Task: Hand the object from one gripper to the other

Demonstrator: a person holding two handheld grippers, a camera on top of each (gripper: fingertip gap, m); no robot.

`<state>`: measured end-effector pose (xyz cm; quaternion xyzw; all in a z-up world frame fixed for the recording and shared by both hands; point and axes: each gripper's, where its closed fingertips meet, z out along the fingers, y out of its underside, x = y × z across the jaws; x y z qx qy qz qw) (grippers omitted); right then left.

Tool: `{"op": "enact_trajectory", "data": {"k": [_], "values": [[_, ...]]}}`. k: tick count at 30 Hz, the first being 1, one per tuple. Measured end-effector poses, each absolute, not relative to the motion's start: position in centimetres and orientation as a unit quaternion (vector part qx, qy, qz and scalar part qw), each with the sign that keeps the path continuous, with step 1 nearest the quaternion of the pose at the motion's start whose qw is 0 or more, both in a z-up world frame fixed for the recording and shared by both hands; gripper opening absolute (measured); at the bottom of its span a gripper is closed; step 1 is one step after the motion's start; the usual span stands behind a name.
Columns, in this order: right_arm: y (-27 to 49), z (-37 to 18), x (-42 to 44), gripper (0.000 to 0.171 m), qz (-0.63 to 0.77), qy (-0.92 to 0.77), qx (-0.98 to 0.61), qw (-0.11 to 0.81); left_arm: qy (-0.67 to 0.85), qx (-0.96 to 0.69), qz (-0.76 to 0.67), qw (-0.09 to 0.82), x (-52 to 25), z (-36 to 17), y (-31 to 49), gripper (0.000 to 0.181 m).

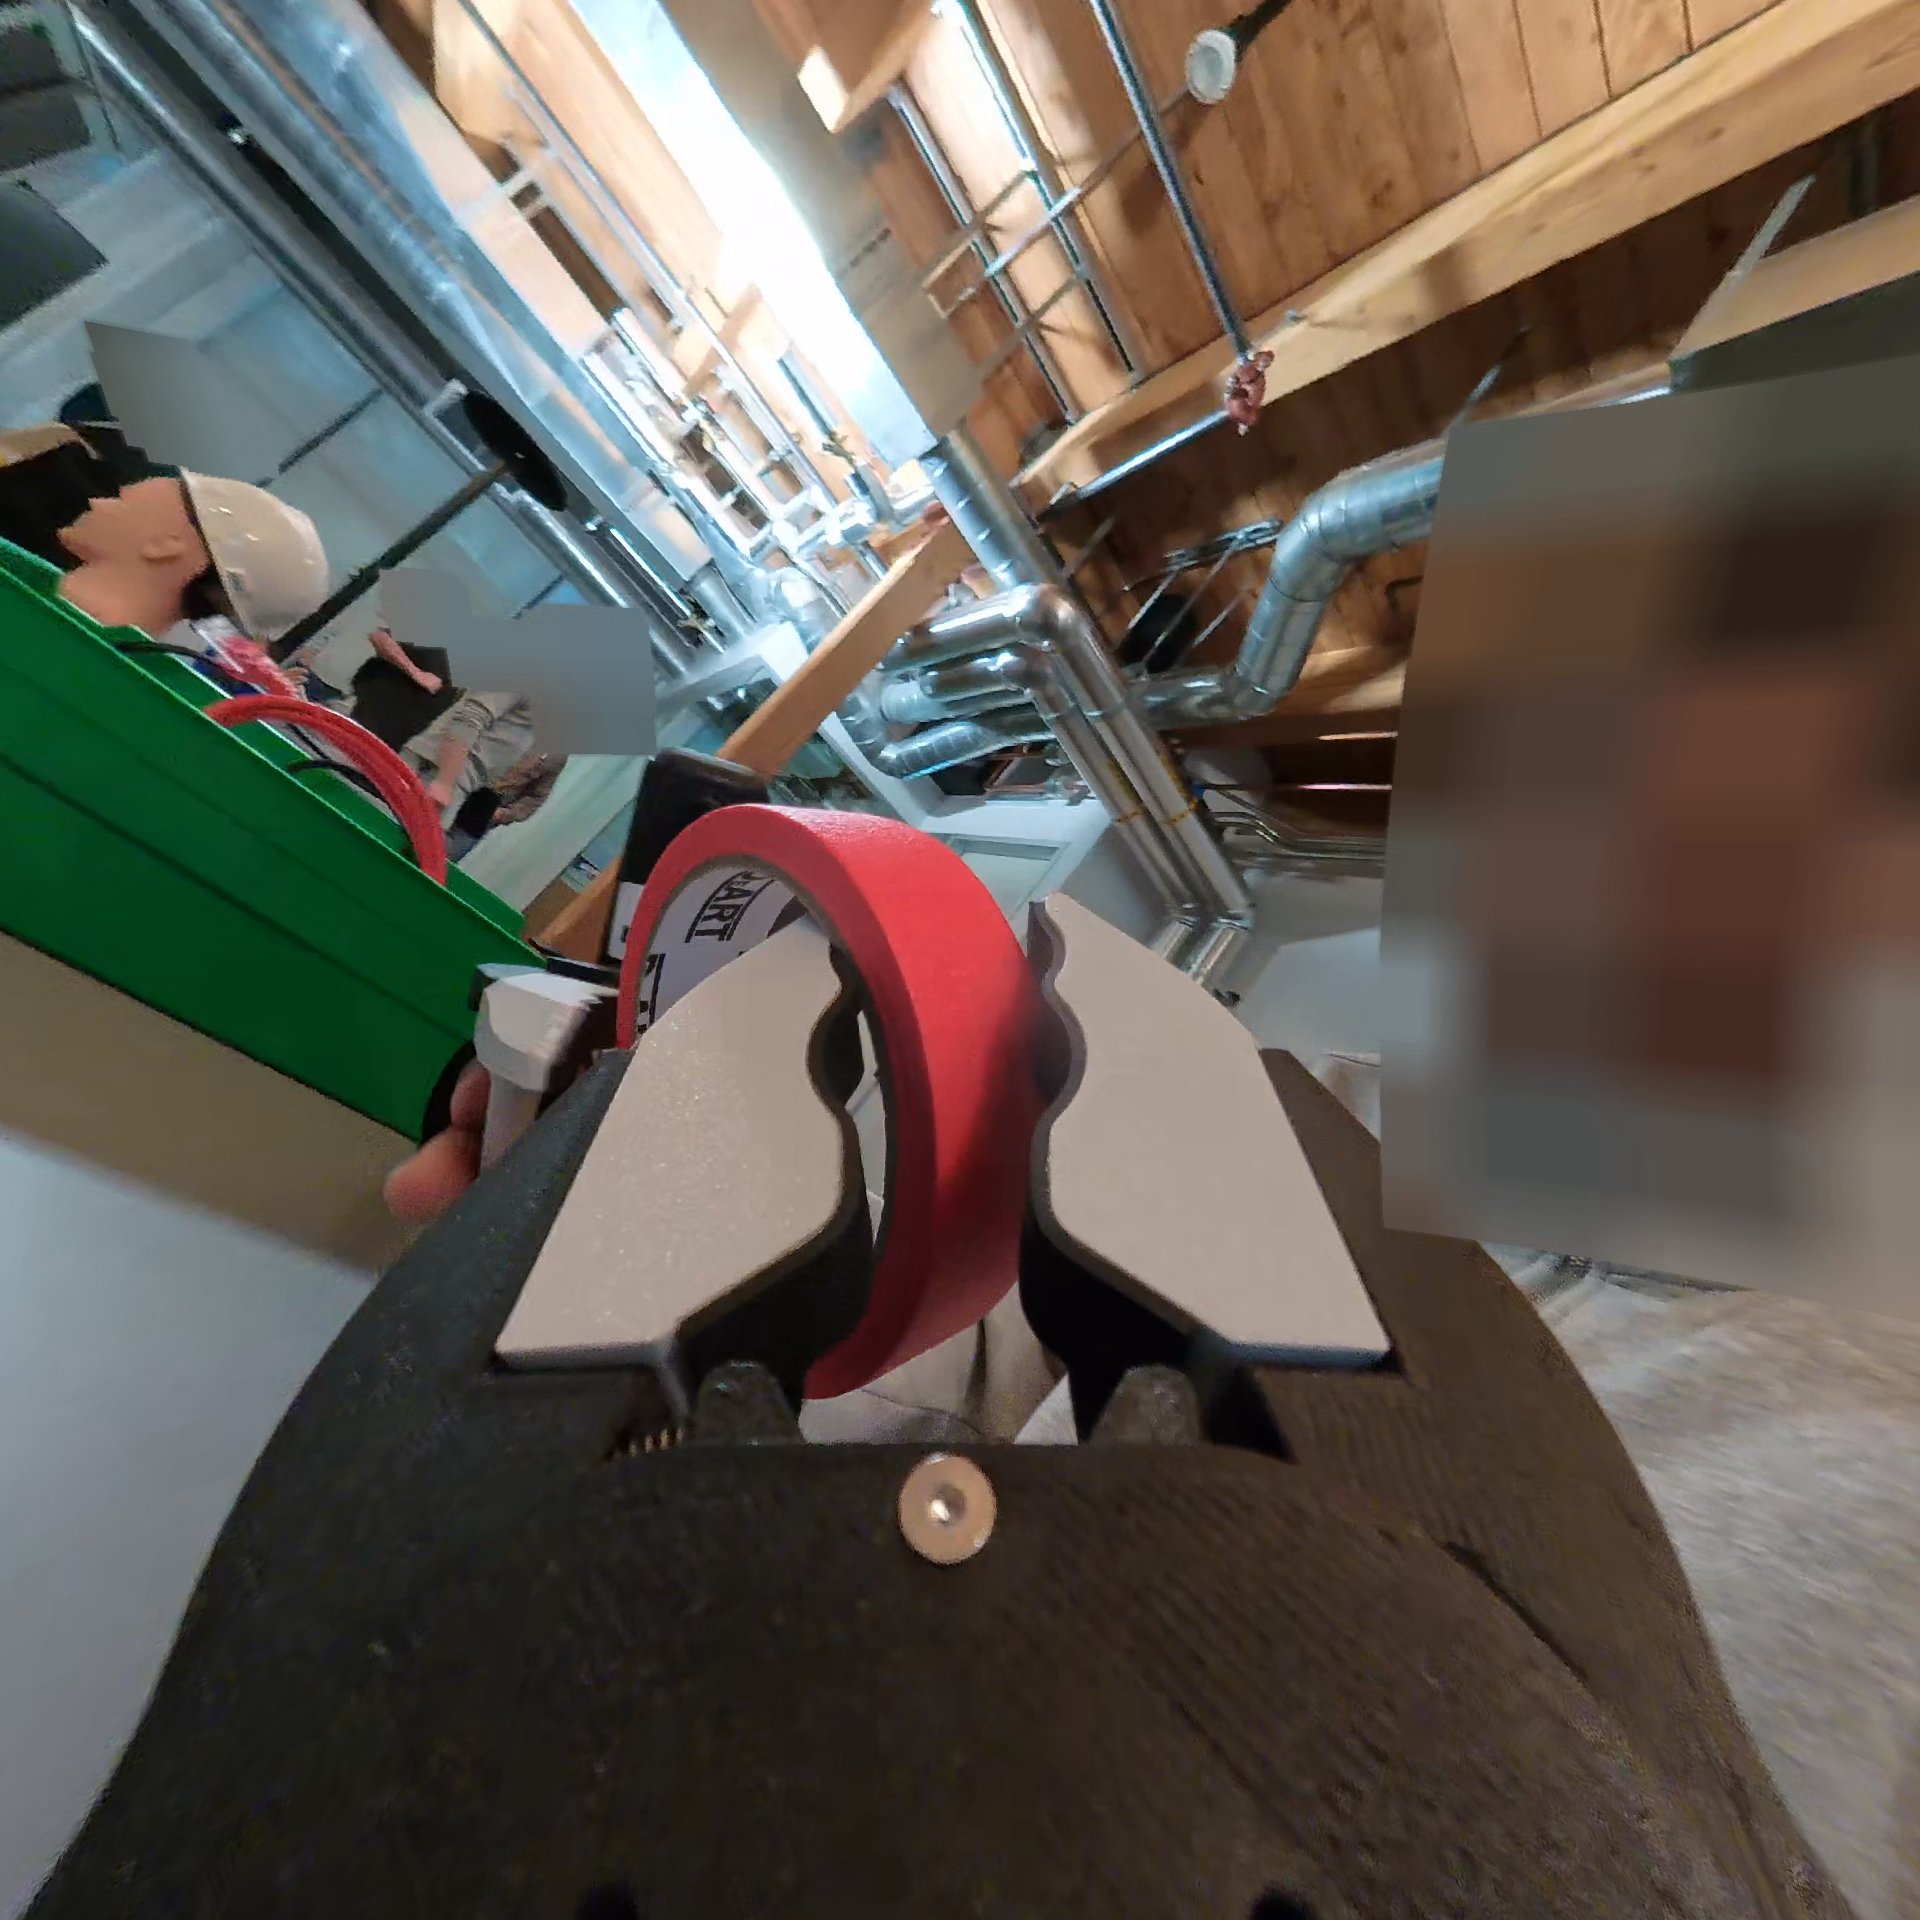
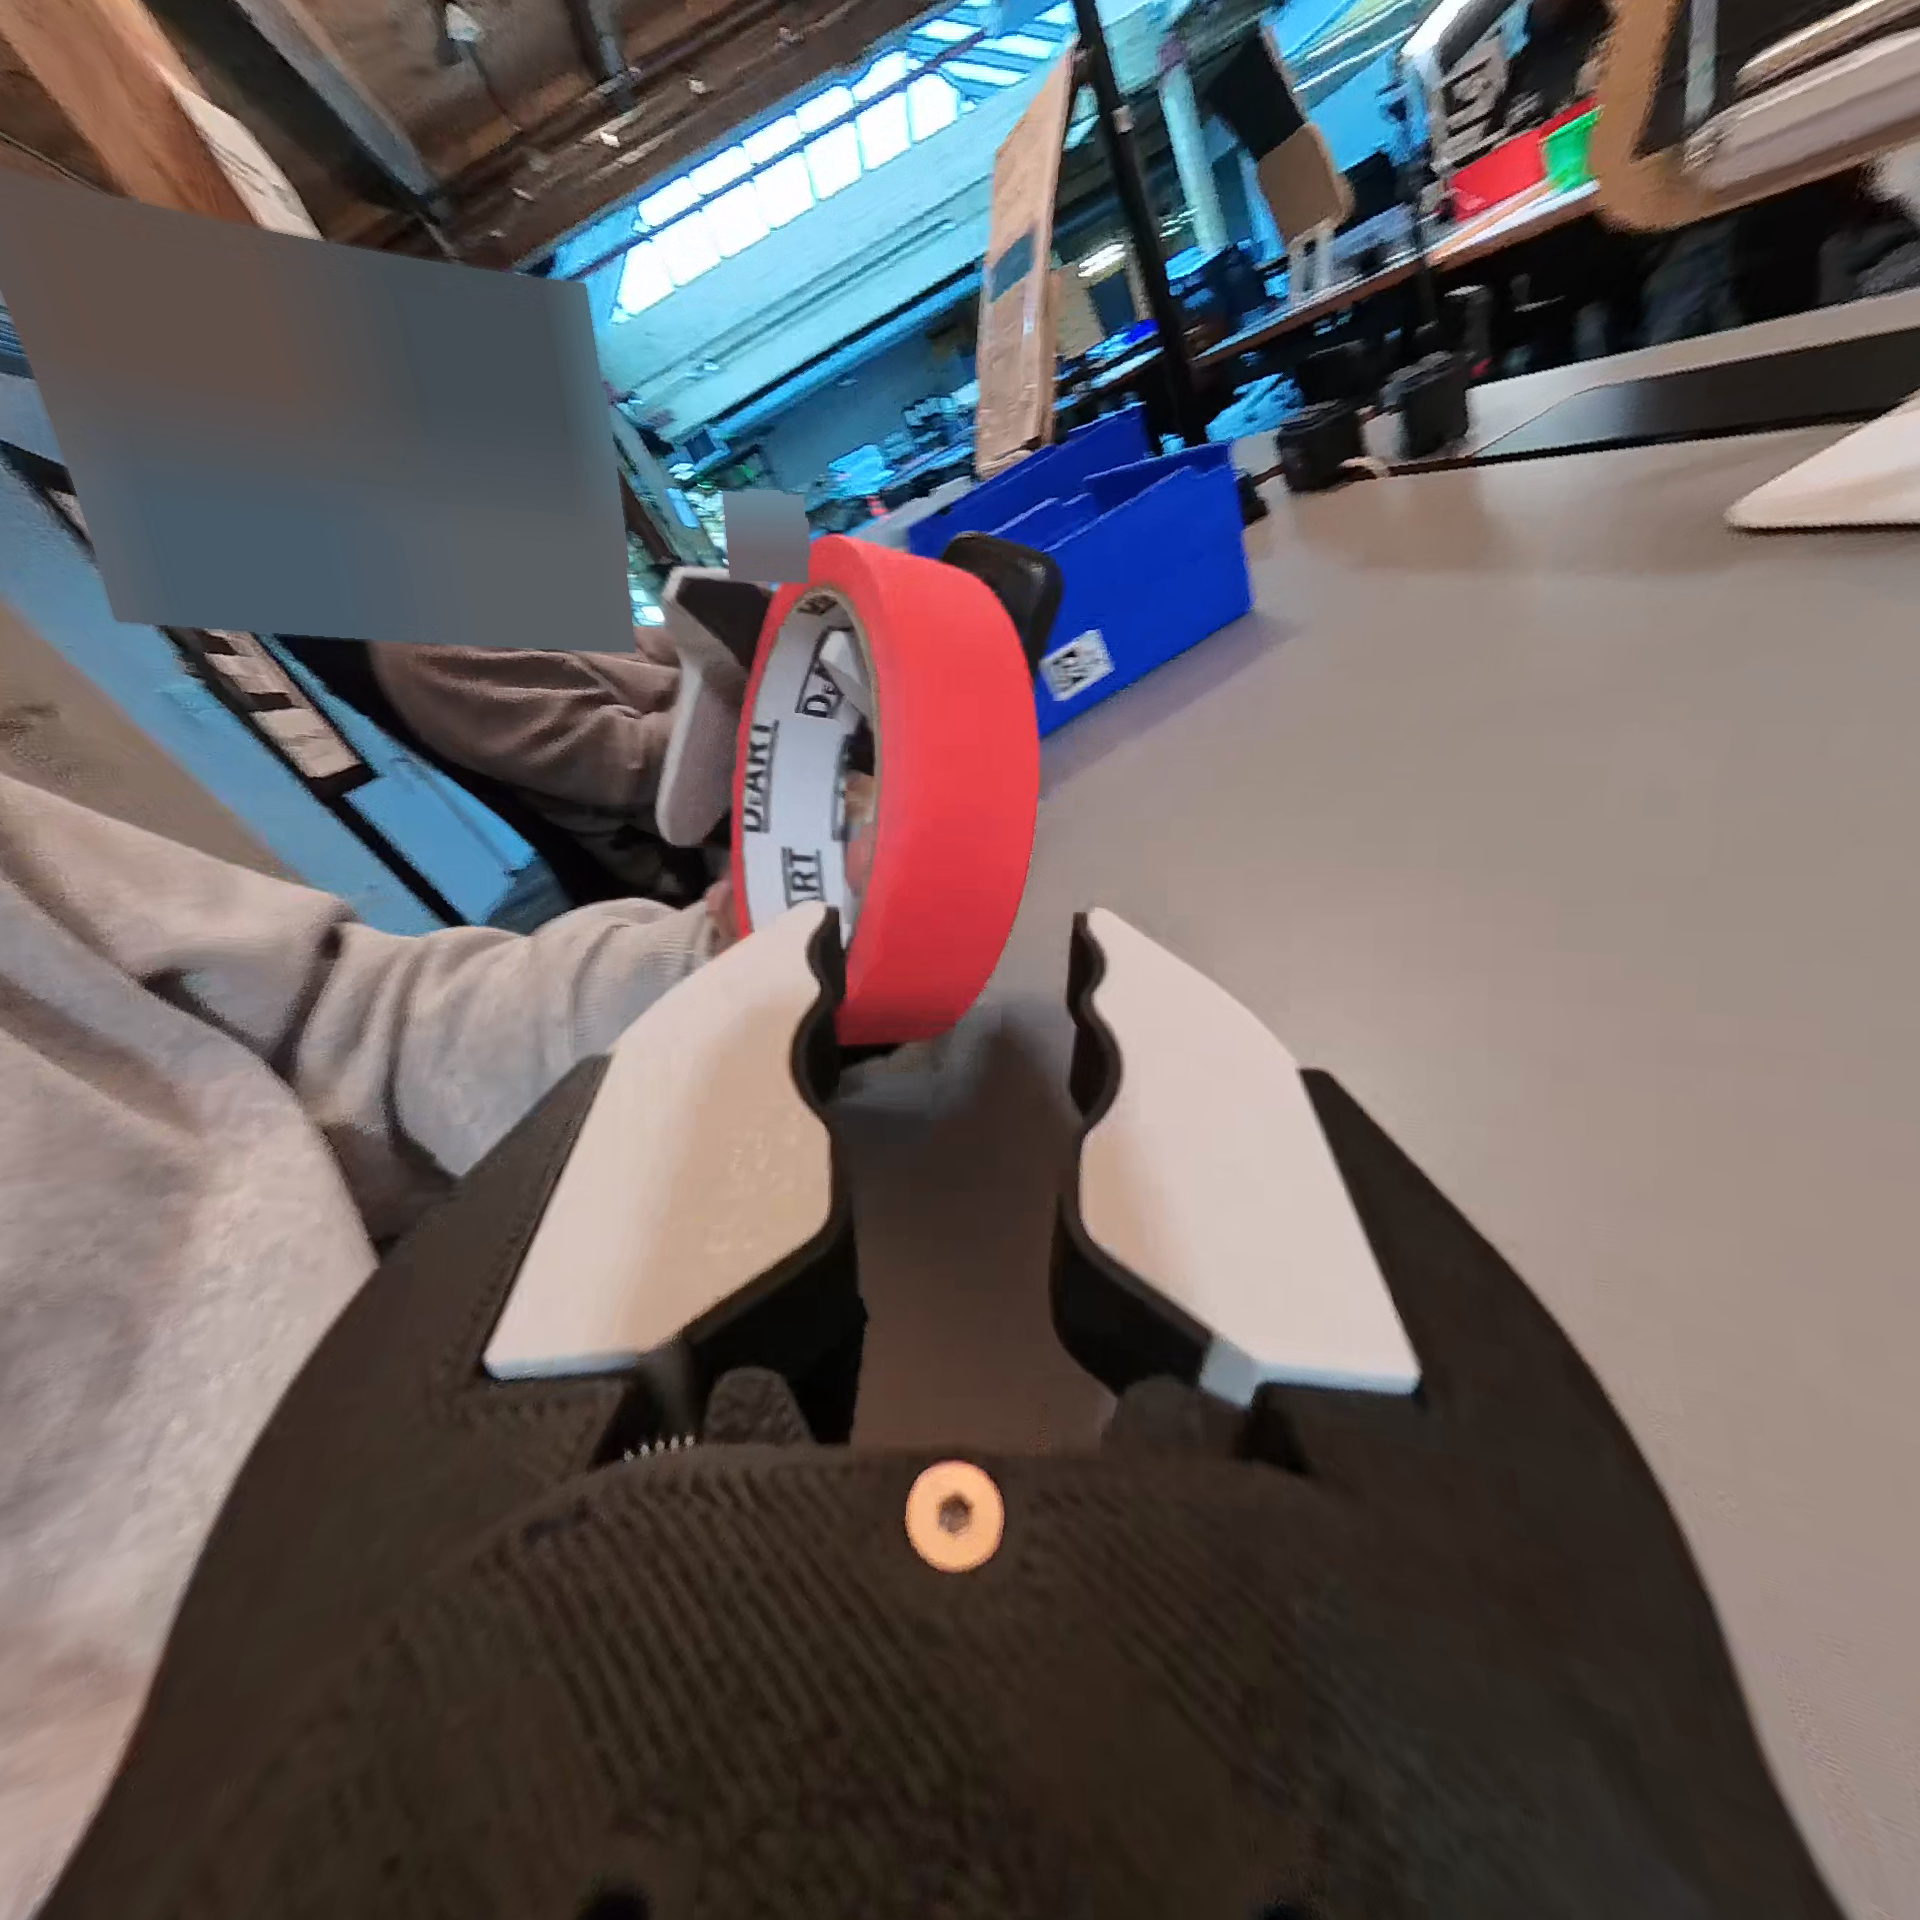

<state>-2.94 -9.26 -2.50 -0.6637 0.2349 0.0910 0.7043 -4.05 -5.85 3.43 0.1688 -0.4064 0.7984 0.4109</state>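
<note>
The left gripper [image 1: 940, 956] is clamped on a roll of red tape [image 1: 935, 1039]: one pale, matte finger [image 1: 717, 1132] passes through the roll's hollow core and the other presses the slightly grainy outer band, so the ring's wall sits pinched between their wavy black-edged inner faces. The fingers are broad, flat plates set in a coarse black printed body with a bright screw head at its centre. In the right wrist view the same roll [image 2: 925, 790] stands on edge in the air above a smooth grey table [image 2: 1455, 831], its white printed inner liner facing the camera. The right gripper [image 2: 951, 935] has its fingers spread apart; the tip of its left finger [image 2: 727, 1091] lies just beside the roll's lower rim, whether touching I cannot tell. A blue plastic bin [image 2: 1143, 582] sits behind on the table.
</note>
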Motion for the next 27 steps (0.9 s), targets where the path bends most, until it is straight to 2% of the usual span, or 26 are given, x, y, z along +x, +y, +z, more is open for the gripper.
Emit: {"op": "enact_trajectory", "data": {"k": [2,7,10,12,15,18,20,27], "values": [[-8.8,-2.2,-3.9,0.033,0.13,0.221,-0.66,0.706,-0.401,0.159,0.801,0.415,-4.6,3.7,-5.9,0.029],[-9.7,-1.0,-2.9,0.031,0.138,0.242,-0.627,0.727,-0.421,0.2,0.803,0.37,-3.4,2.6,-6.2,0.03],[-10.7,-1.6,-1.1,0.03,0.114,0.286,-0.621,0.721,-0.456,0.261,0.794,0.306,-1.7,0.9,-7.0,0.066],[-11.5,-2.2,0.0,0.03,0.093,0.317,-0.62,0.711,-0.478,0.305,0.791,0.229,-0.2,-0.1,-6.9,0.082],[-12.8,-2.9,1.7,0.029,0.062,0.359,-0.613,0.701,-0.522,0.337,0.778,0.096,1.4,-1.2,-6.0,0.08],[-13.7,-3.2,2.7,0.029,0.067,0.394,-0.589,0.702,-0.585,0.312,0.748,-0.029,1.4,-1.5,-5.8,0.06],[-13.9,-3.2,3.1,0.029,0.081,0.409,-0.57,0.708,-0.644,0.266,0.713,-0.073,0.3,-2.2,-7.2,0.047],[-13.3,-3.8,2.9,0.029,0.093,0.424,-0.567,0.7,-0.784,0.111,0.558,-0.249,-2.8,-6.7,-11.8,0.047]]}}
